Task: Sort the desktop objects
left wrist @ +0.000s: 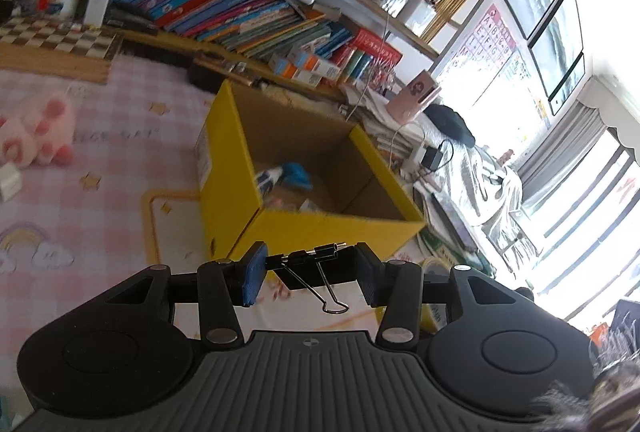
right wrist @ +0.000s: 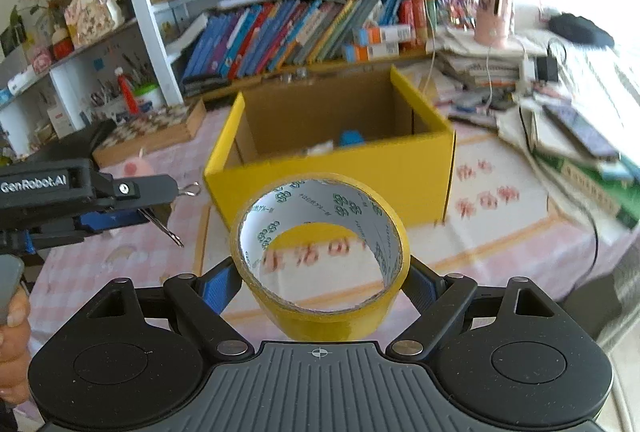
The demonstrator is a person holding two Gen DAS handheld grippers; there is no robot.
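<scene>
My left gripper is shut on a black binder clip, its wire handles hanging down, held just in front of the open yellow cardboard box. The box holds a blue object and some white items. In the right wrist view my right gripper is shut on a roll of yellow tape, held above the table in front of the same box. The left gripper with the clip's handles shows at the left of that view.
A pink checked cloth covers the table. A pink plush toy lies at the left. A chessboard box and bookshelves stand behind the box. Stacked books, papers and cables lie to the right.
</scene>
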